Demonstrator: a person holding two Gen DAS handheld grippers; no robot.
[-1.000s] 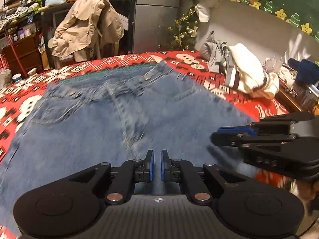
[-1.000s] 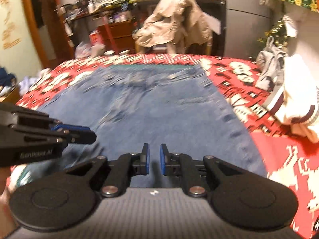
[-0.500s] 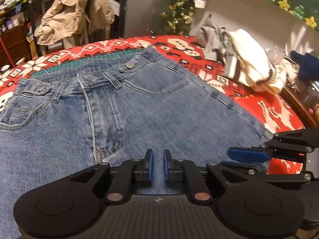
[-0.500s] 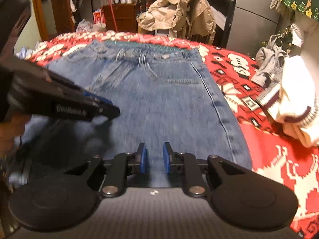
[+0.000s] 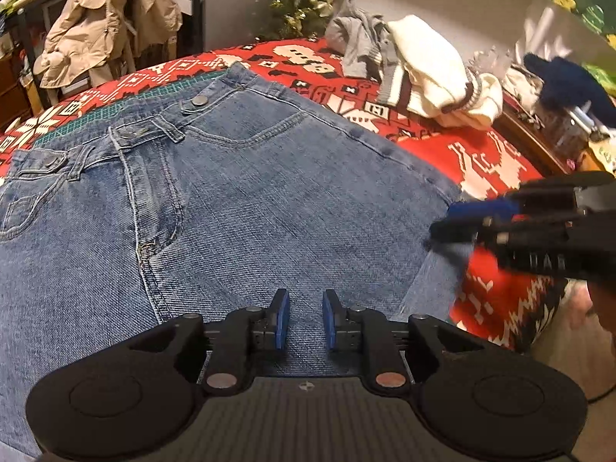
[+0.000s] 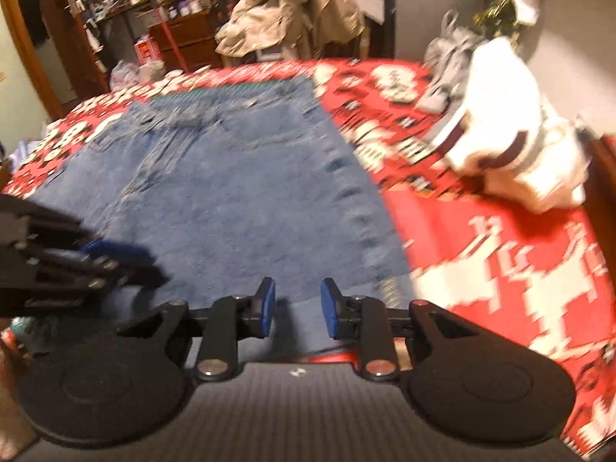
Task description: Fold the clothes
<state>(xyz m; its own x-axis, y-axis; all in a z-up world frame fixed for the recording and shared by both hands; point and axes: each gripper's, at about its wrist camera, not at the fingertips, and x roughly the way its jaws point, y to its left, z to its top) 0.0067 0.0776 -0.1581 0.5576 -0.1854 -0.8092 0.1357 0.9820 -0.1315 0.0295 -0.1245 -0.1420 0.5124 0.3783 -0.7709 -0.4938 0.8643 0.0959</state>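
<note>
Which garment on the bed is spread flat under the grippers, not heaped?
The blue jeans, laid flat with waistband at the far end. The white sweater and grey garment lie crumpled together near the wall.

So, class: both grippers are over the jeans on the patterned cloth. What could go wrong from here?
1. The left gripper and right gripper are opening with only flat denim under them, so either may pinch one layer of the jeans.
2. The right-wrist view is blurred, so its grab at the hem may miss.
3. Dragging could catch the red cloth.
</note>
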